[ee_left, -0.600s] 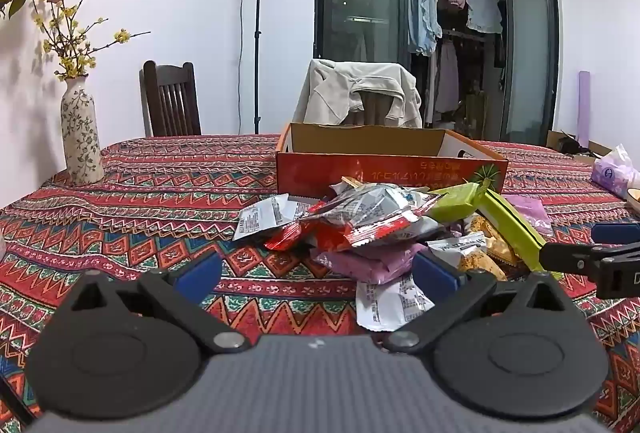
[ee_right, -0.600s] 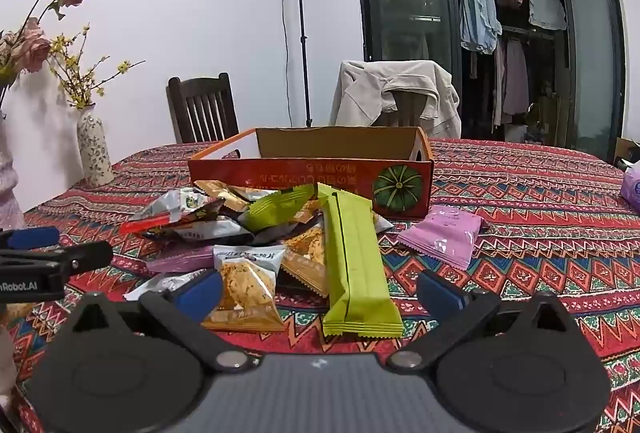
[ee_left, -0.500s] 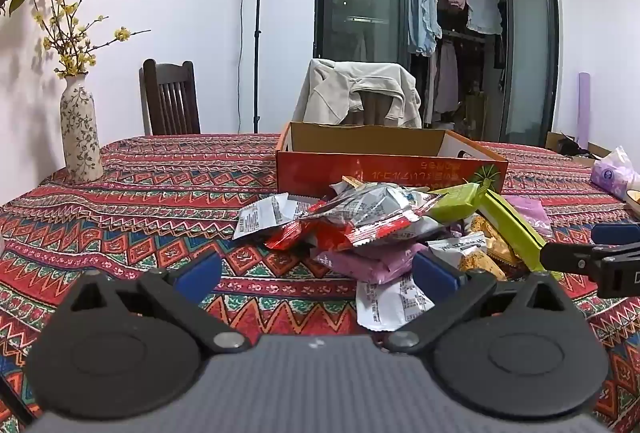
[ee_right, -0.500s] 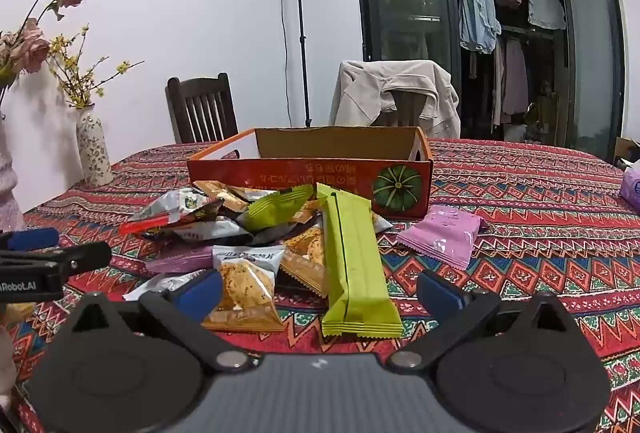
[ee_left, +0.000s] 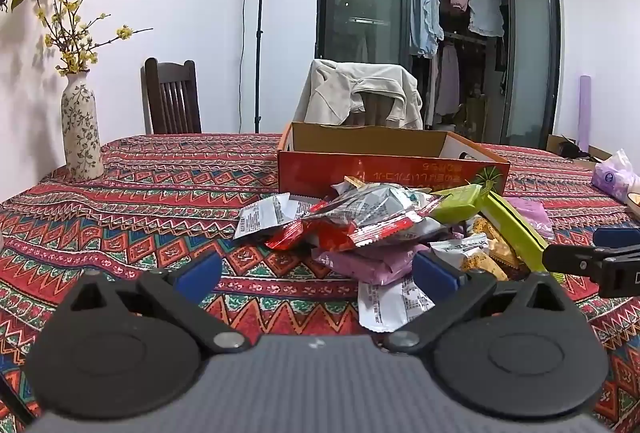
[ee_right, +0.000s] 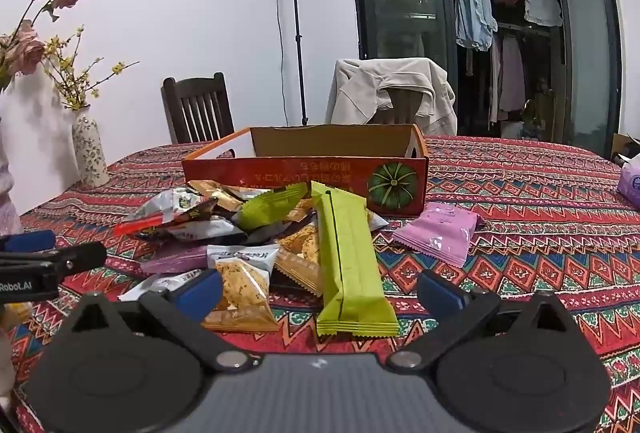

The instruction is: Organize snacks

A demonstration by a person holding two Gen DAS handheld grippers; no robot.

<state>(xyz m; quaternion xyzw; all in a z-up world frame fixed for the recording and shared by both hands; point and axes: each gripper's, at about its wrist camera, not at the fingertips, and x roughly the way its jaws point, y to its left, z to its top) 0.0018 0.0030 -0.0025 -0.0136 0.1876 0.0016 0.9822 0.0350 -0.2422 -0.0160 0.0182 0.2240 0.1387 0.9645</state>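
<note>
Vase point(ee_left: 81, 129): far left of the box, on the table point(ee_left: 160, 193).
Left claw point(ee_left: 316, 273): I see it wide, empty, short of the snack pile point(ee_left: 380, 229).
Snack pile: against the box point(ee_right: 304, 173) front.
Green bar point(ee_right: 348, 257): leading from the box toward my right claw point(ee_right: 320, 293), wide, empty.
Purple packet point(ee_right: 440, 233): right of the box's front corner.

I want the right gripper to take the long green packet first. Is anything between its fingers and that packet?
Nothing visible blocks it. The long green packet lies on top of the pile, its near end just ahead of the open right gripper. A clear crumb packet lies beside it on the left, close to the left finger.
</note>
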